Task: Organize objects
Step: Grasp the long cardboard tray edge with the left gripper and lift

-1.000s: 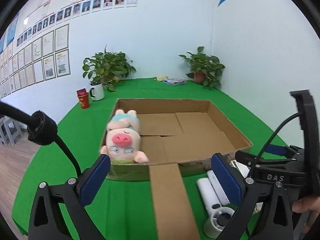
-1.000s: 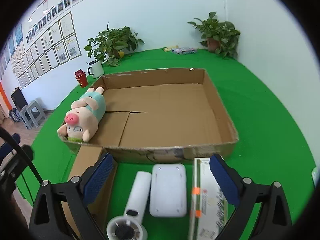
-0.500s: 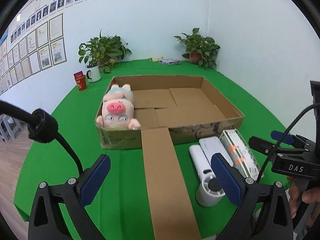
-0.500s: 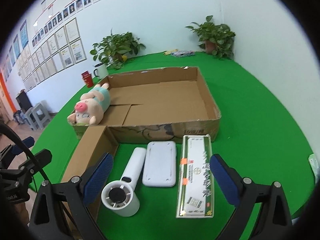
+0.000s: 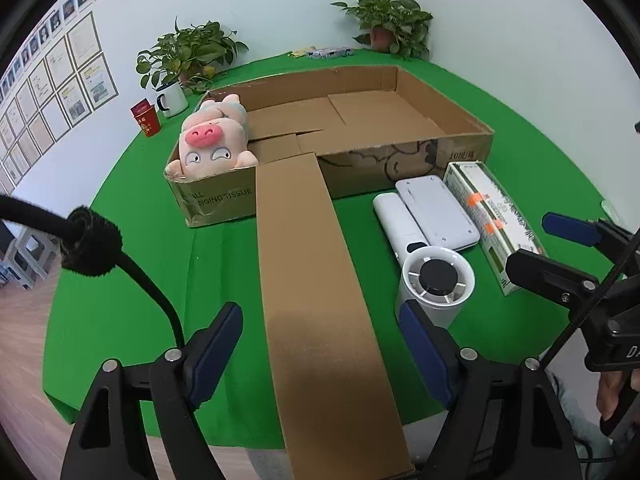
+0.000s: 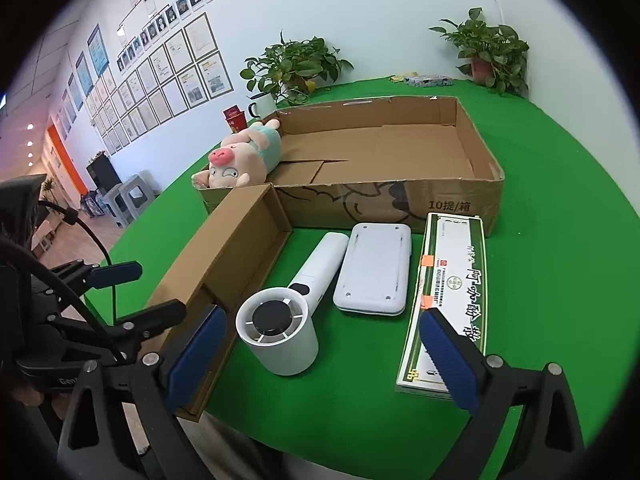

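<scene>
Green round table (image 5: 132, 248) holds one big cardboard box (image 5: 460, 148) with one plush pig (image 5: 212, 148) already inside, leaving one long carton (image 5: 316, 300), one green-white box (image 6: 448, 300), one white case (image 6: 376, 264), one handheld fan (image 6: 288, 316) outside; left gripper (image 5: 320, 348) and right gripper (image 6: 320, 356) jaws spread, empty.

Before you, a plush pig (image 5: 212, 145) lies in the open cardboard box's (image 6: 460, 194) corner; white handheld fan (image 6: 294, 306), white case (image 6: 374, 268) and green-edged carton (image 6: 452, 292) lie side by side in front.
</scene>
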Action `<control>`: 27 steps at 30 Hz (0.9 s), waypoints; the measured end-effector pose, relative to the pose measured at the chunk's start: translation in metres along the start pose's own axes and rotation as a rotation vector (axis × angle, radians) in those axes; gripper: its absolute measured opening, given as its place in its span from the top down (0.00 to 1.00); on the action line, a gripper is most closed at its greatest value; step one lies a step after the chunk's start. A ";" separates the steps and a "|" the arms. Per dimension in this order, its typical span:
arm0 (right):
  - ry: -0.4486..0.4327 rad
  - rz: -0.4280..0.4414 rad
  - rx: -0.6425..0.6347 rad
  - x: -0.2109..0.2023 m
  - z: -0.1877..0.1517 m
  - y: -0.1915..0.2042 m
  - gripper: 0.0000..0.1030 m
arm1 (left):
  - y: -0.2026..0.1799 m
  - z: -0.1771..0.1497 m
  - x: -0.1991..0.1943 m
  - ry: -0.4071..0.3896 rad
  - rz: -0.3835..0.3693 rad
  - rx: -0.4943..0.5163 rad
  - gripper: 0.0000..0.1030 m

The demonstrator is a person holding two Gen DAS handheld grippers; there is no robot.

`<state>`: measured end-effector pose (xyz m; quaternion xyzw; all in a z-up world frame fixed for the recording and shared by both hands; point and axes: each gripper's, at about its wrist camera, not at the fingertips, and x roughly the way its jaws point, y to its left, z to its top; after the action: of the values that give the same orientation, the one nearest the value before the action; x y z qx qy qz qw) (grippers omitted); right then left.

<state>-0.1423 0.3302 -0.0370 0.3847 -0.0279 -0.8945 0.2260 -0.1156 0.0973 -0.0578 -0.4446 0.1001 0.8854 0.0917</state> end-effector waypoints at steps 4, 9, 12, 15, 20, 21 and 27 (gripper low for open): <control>0.016 0.022 0.003 0.008 0.000 0.002 0.05 | 0.009 0.000 0.012 0.039 0.002 -0.017 0.40; 0.038 0.046 0.000 0.017 0.000 0.007 0.05 | 0.026 0.000 0.010 0.030 0.026 -0.038 0.51; 0.054 0.076 -0.002 0.023 0.002 0.013 0.05 | 0.044 0.001 0.009 0.030 0.034 -0.075 0.54; 0.060 0.117 -0.019 0.027 0.007 0.024 0.05 | 0.058 -0.001 0.012 0.039 0.034 -0.114 0.65; 0.089 0.200 -0.055 0.037 0.015 0.050 0.05 | 0.089 -0.010 0.023 0.061 -0.008 -0.224 0.75; 0.106 0.201 -0.075 0.042 0.016 0.060 0.05 | 0.095 -0.013 0.026 0.064 -0.026 -0.251 0.78; 0.185 0.203 -0.195 0.064 0.014 0.104 0.06 | 0.118 -0.031 0.035 0.088 -0.103 -0.363 0.87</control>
<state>-0.1505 0.2078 -0.0467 0.4367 0.0413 -0.8265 0.3530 -0.1416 -0.0217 -0.0928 -0.4967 -0.0802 0.8627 0.0510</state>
